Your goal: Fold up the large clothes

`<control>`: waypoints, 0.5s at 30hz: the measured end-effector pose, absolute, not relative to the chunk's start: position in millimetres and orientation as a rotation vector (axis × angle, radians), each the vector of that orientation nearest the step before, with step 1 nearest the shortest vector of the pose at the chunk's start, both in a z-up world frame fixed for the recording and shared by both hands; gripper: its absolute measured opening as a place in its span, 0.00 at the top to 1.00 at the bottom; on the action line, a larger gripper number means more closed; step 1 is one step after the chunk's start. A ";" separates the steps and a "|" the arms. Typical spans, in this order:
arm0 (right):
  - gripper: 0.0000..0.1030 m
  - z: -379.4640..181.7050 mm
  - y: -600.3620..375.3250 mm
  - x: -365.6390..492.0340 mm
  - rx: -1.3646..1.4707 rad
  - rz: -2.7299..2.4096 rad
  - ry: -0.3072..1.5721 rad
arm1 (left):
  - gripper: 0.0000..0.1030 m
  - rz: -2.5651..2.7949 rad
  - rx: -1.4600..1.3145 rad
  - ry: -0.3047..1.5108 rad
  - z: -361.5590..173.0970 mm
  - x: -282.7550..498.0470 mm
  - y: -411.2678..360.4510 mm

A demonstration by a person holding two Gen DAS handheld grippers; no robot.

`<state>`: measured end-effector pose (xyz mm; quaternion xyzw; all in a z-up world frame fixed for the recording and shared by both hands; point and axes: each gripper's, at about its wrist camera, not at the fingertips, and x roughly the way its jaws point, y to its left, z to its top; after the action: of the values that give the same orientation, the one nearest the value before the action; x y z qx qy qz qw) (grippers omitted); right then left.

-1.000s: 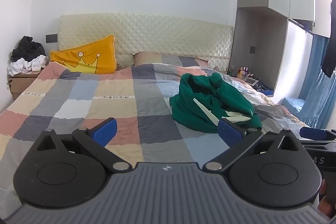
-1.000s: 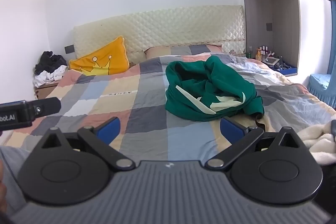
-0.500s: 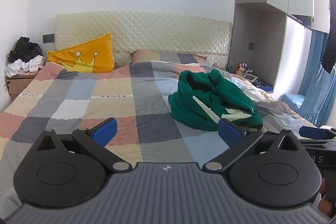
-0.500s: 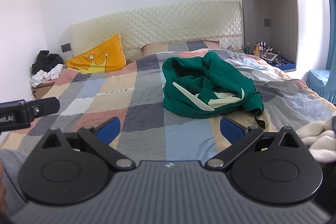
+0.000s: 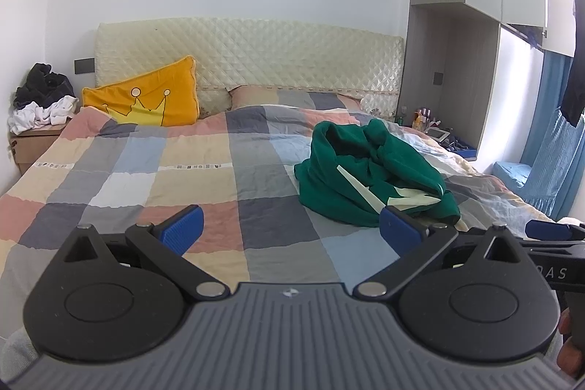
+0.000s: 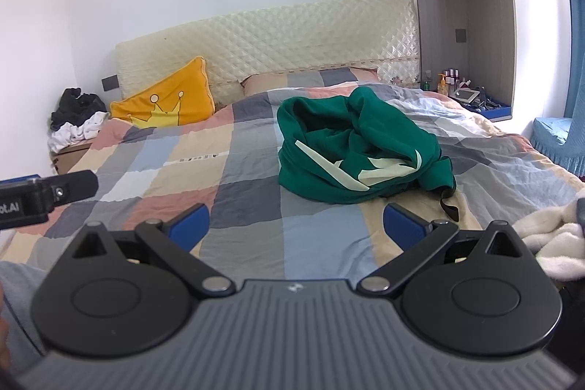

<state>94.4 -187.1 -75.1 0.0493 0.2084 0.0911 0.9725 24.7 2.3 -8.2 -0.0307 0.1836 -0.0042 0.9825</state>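
Green sweatshirt with cream stripes (image 5: pixel 373 178) is lying crumpled in a heap on the bed with the patchwork checked quilt (image 5: pixel 204 170), toward the right side of the bed and roughly halfway up it, not flattened at all.

Going left to right: off the bed's left edge there's a wooden bedside table (image 5: pixel 33 141) with a messy pile of black and white clothes (image 5: pixel 40 97) on top. At the head-left corner of the bed sits an orange cushion with a yellow crown on it (image 5: pixel 146 97), leaning on the cream quilted headboard (image 5: pixel 256 57). Then the quilt's open middle, then the sweatshirt. In the right wrist view a black strap or loop (image 6: pixel 448 203) from the heap pokes out toward the foot edge. Past the bed's right edge is a grey wardrobe niche (image 6: pixel 471 35) with small bottles (image 6: pixel 449 79) on a shelf, and a blue curtain (image 5: pixel 548 148) further right. A fluffy white blanket (image 6: pixel 548 236) bunches up near the foot-right corner.

Left claw (image 5: pixel 290 229) has its blue pads spread wide with nothing between them, hanging over the foot end of the bed. Right claw (image 6: pixel 296 225) is the same, spread wide and empty, the sweatshirt just beyond it and not touched. Each claw shows at the other view's edge.
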 end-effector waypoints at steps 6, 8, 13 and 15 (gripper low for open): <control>0.00 -75.7 -187.2 96.2 0.100 0.170 0.425 | 0.00 -0.006 -0.071 0.370 -11.2 27.8 4.5; 0.00 -76.2 -186.6 96.1 0.099 0.169 0.427 | 0.00 -0.007 -0.071 0.371 -11.5 27.9 4.3; 0.00 -75.7 -183.2 99.0 0.096 0.164 0.431 | 0.00 -0.008 -0.074 0.370 -12.5 30.3 7.0; 0.00 -76.9 -183.4 99.4 0.096 0.161 0.432 | 0.00 -0.008 -0.075 0.371 -12.2 30.2 6.2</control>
<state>99.4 -183.4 -76.9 0.0478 0.2139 0.0797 0.9724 30.2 6.2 -12.2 -0.0372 0.1845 -0.0039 0.9821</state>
